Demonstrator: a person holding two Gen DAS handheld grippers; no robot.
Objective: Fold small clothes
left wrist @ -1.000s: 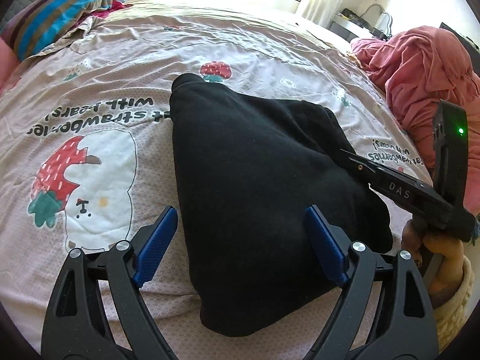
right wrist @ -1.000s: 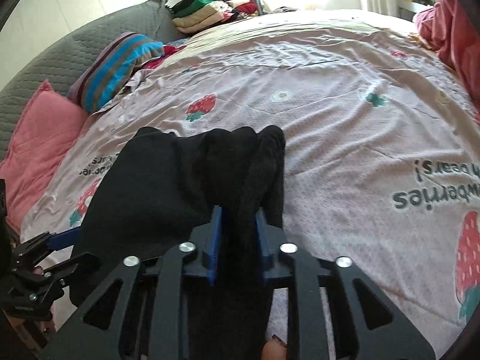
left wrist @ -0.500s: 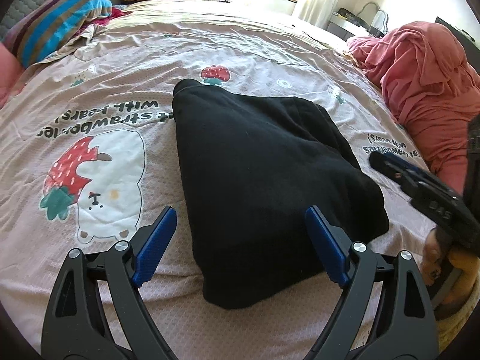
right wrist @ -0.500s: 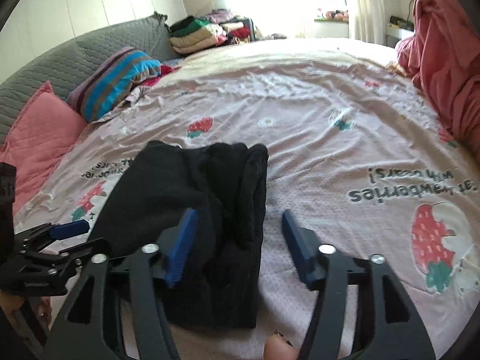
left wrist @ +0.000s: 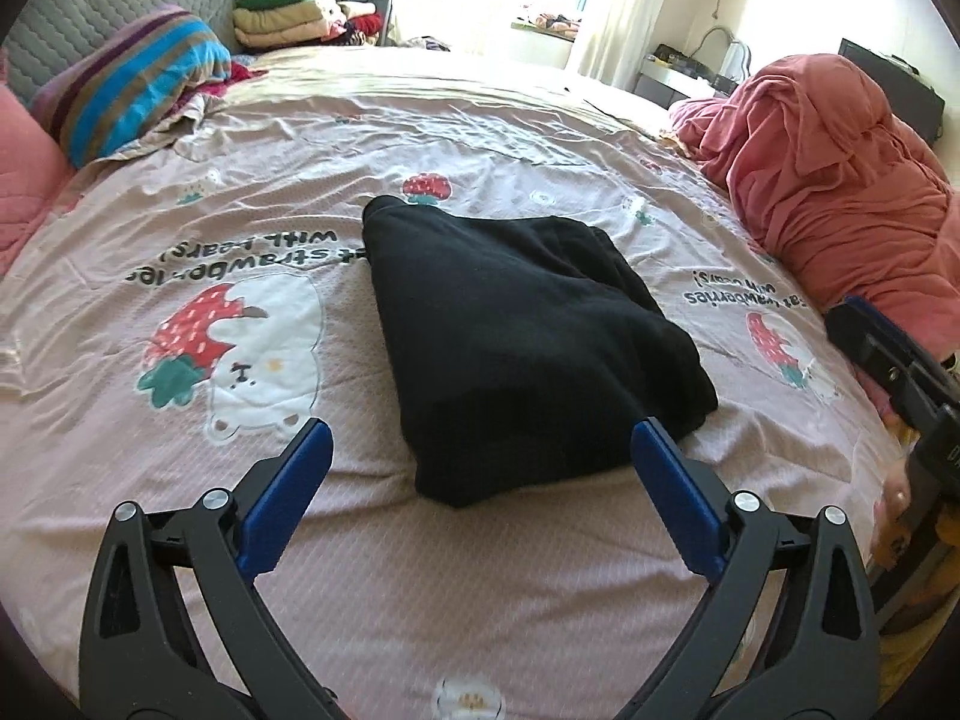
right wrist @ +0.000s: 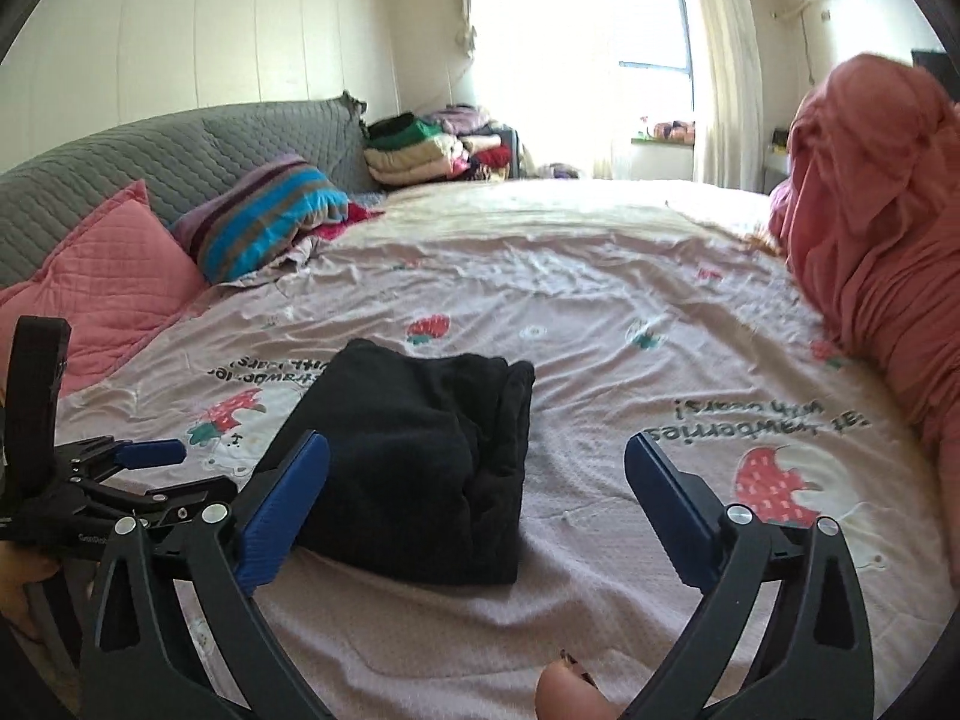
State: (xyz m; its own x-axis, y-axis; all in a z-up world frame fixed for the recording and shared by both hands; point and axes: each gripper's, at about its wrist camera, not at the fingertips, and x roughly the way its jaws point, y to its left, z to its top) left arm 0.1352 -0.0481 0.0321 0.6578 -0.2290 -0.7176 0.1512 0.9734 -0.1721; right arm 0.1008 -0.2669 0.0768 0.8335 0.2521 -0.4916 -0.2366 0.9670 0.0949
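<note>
A folded black garment (left wrist: pixel 522 342) lies on the pink strawberry-print bedsheet (left wrist: pixel 480 138), in the middle of the bed. It also shows in the right wrist view (right wrist: pixel 420 456). My left gripper (left wrist: pixel 480 474) is open and empty, held just in front of the garment's near edge. My right gripper (right wrist: pixel 477 489) is open and empty, held above the bed with the garment's right edge between its fingers' line of sight. The left gripper shows at the left edge of the right wrist view (right wrist: pixel 132 468).
A pile of red-pink fabric (left wrist: pixel 840 180) lies at the bed's right side. A striped pillow (left wrist: pixel 132 90) and a pink cushion (right wrist: pixel 102 282) sit at the left by the grey headboard (right wrist: pixel 150 162). Stacked folded clothes (left wrist: pixel 282 12) sit at the far end.
My right gripper opened and let go of the black garment, then pulled back and up. My left gripper drew back from the garment, staying open.
</note>
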